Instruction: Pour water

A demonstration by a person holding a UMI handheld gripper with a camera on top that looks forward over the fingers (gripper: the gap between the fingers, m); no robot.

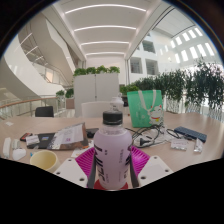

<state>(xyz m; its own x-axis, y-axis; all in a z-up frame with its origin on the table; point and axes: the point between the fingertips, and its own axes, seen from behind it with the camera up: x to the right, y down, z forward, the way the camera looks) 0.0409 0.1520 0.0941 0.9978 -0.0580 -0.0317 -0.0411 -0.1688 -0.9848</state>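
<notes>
- Gripper [112, 158]: fingers clamped on bottle, pink pads against both its sides.
- Bottle [112, 148]: white, dark cap on, upright between fingers, above table [60, 127].
- Yellow cup [44, 158]: near left, likely receiver.
- Handling advice: cap appears on; keep grip firm, tilt slowly over cup.

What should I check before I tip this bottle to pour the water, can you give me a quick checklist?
1. Bottle sits between the jaws of the gripper: ok.
2. Both pads press on it firmly: cannot tell.
3. Black cap off: not ok, it is on.
4. Bottle upright: ok.
5. Yellow cup nearby to receive water: ok, beside the fingers.
6. Water level in bottle: cannot tell.
</notes>
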